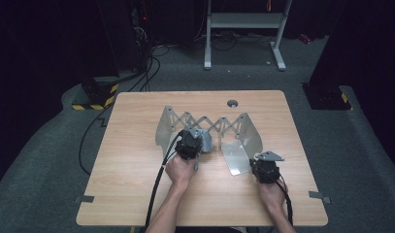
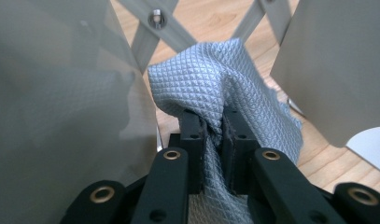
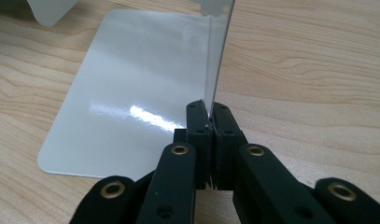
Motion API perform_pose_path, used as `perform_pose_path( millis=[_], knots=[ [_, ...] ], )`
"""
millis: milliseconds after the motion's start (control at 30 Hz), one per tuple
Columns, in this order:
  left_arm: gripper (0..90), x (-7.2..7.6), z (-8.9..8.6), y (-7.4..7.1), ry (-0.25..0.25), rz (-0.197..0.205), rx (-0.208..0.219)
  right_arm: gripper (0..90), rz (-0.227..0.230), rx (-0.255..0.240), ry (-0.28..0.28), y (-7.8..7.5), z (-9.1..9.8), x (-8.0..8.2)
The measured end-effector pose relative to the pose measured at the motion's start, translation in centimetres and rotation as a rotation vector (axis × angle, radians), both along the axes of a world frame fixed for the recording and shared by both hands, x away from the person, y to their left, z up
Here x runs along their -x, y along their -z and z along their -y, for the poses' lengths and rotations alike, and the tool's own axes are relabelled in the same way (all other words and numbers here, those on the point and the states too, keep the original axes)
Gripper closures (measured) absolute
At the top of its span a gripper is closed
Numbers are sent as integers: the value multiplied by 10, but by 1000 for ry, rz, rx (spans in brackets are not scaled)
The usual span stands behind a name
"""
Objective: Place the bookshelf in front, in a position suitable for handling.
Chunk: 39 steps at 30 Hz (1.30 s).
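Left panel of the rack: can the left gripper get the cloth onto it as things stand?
Probably yes. The left gripper holds the grey cloth right beside the left panel, with nothing between them; the right gripper pinches the right panel.

A folding rack [image 1: 208, 127] stood mid-table [image 1: 137, 194]; a cloth [image 1: 206, 142] hung between its panels, a flat sheet [image 1: 235, 158] lay to the right.

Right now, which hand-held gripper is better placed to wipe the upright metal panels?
The left hand-held gripper. Its jaws already pinch the grey diamond-textured cloth, between the upright grey metal panels of the folding scissor-arm rack. The right hand-held gripper is clamped on a thin upright panel's edge, probably steadying it.
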<state>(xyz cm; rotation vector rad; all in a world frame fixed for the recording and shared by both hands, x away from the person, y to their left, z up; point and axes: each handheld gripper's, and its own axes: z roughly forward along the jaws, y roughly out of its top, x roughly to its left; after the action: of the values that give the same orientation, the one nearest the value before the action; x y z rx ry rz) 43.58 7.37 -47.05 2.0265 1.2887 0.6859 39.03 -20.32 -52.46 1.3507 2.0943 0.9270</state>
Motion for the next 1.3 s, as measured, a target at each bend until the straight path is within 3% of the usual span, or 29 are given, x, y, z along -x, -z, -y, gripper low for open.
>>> perform_pose_path(
  millis=[333,533,733,833,1100,1300],
  knots=[
    [807,-4,-1,6,13,-33,11,885,-2,-2,1,0,0,0],
    [807,-9,3,18,26,-77,-13,885,-5,-5,2,0,0,0],
    [806,-10,3,18,30,-75,-20,884,-4,-5,-3,0,0,0],
    [806,-8,2,9,33,-55,-2,884,-4,-5,-3,0,0,0],
    [805,0,-1,-42,35,67,62,884,-4,-4,-1,0,0,0],
    [804,-6,1,-61,25,113,87,884,-3,-5,-4,0,0,0]
  ],
)
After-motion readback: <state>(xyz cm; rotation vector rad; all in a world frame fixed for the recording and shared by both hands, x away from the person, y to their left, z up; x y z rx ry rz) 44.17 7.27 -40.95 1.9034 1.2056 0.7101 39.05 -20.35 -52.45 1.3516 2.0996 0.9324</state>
